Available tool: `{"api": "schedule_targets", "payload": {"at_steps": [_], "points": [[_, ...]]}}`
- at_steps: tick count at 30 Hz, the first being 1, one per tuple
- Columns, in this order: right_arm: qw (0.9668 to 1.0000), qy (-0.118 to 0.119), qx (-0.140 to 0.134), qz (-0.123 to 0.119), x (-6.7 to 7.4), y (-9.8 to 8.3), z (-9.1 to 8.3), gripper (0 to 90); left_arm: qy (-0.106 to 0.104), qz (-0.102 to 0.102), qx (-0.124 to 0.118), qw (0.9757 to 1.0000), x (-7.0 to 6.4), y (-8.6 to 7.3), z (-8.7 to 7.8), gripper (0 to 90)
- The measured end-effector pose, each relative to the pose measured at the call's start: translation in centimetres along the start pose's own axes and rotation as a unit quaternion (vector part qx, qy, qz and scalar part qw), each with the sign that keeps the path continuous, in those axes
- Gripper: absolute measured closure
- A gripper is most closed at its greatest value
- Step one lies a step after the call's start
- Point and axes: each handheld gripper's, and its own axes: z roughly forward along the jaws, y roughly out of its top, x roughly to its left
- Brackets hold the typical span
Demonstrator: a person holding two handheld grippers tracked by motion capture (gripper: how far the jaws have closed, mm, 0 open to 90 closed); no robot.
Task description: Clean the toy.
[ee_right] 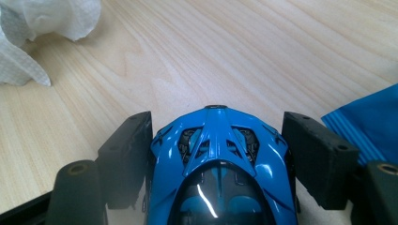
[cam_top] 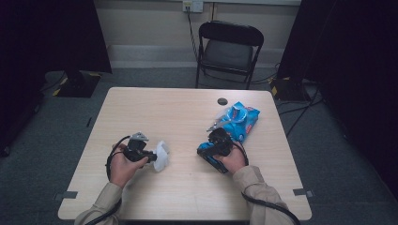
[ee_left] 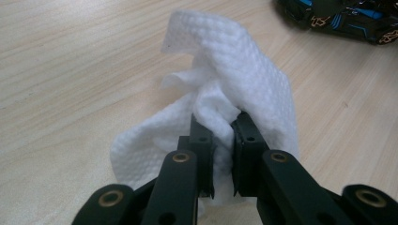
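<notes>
Item: blue toy car (ee_right: 218,159), glossy shell with dark canopy, on the desk (cam_top: 187,112) at the person's right, just in front of a blue wipes packet (cam_top: 240,121).
Holder: right gripper (ee_right: 218,145). Its fingers (ee_right: 129,154) stood wide, one on each flank of the car body. The left one lay against the shell; whether the right one pressed on it could not be told, though the car appeared held between them.

Item: white wipe (ee_left: 225,93), crumpled and embossed, at the person's left, well apart from the car.
Holder: left gripper (ee_left: 223,136), fingers narrow, pinched shut on a fold of the wipe, most of the cloth bunched ahead of the tips.

Step judged in hand: wiping the car with the cloth.

Handling notes: the car was best kept steady and low over the desk, with the grip on its flanks, so that the upper shell stayed free. The wipe needed to arrive cloth first, so that no hard tip scraped the gloss. Light strokes along the body seemed best, since a sideways push could twist the car out of a wide hold.

Other: small dark disc (cam_top: 222,101) near the far edge; folding chair (cam_top: 229,49) beyond.
</notes>
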Motion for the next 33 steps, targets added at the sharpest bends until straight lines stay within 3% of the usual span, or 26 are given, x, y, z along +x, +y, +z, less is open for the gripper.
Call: {"api": "schedule_targets", "payload": {"at_steps": [7,33], "points": [[0.9999,-0.004,0.010,-0.013,0.26,0.20,0.35,26.1,0.001,0.001,-0.001,1.0000,-0.02,0.04,-0.03,81.2],[0.9993,0.010,-0.024,-0.026,-0.01,0.09,-0.49,20.0,0.025,0.005,-0.008,0.9996,0.51,0.40,0.26,75.0]]}}
